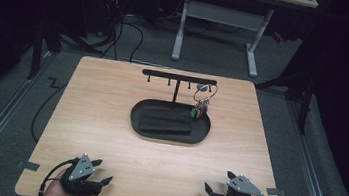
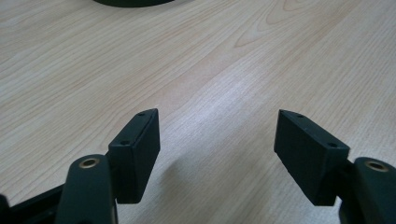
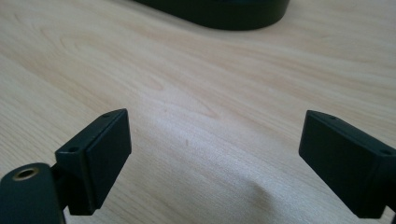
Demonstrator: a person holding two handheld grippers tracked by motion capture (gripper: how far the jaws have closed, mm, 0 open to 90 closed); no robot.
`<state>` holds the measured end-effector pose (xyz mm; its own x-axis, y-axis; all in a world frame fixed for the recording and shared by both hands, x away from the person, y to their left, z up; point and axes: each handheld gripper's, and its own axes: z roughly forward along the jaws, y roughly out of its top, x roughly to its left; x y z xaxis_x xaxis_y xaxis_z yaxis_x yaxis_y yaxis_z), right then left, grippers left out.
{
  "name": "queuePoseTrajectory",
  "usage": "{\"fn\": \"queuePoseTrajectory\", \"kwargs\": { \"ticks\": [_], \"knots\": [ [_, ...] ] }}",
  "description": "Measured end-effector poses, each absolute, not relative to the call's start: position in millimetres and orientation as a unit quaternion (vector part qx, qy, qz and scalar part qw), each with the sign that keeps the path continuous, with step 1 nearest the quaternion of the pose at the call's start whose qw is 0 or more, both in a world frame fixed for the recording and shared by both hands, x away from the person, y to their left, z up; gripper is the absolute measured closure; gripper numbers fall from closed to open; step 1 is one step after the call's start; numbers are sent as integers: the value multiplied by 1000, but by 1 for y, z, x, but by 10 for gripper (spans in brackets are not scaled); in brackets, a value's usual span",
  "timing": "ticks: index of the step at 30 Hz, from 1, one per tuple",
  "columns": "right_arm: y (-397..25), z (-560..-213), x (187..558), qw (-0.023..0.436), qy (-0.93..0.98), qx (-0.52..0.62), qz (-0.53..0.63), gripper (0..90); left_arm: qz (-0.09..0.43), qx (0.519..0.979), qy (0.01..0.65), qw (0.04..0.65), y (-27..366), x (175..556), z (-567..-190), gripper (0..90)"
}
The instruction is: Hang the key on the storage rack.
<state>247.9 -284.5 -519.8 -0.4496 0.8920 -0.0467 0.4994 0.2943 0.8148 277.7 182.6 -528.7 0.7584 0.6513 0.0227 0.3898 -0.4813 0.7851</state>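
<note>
A black oval tray (image 1: pixel 141 128) sits mid-table with a dark flat object (image 1: pixel 165 120) lying in it. From the tray rises a black T-shaped rack (image 1: pixel 179 77) with small hooks. A bunch of keys with coloured tags (image 1: pixel 201 105) hangs from a ring on a right-hand hook. My left gripper (image 1: pixel 102 170) rests at the table's near-left edge, open with nothing between its jaws (image 2: pixel 217 140). My right gripper (image 1: pixel 218 181) rests at the near-right edge, also open over bare wood (image 3: pixel 215 140). The tray's rim (image 3: pixel 219 14) lies ahead of the right gripper.
The wooden table (image 1: pixel 111 100) is bare between the grippers and the tray. A white-legged desk (image 1: pixel 222 18) stands beyond it on grey floor, with cables (image 1: pixel 120 31) trailing at the far left. Tape tabs mark the near corners (image 1: pixel 28 165).
</note>
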Motion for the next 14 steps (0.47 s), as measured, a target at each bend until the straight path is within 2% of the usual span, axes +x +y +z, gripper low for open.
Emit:
{"fn": "queuePoseTrajectory", "kwargs": {
  "ticks": [6,14],
  "knots": [
    [-283,-517,249,274,747,462,393,103,162,850,303,400,178,277,-529,307],
    [-279,-524,253,262,752,470,380,101,164,849,300,402,184,276,-528,306]
  ]
}}
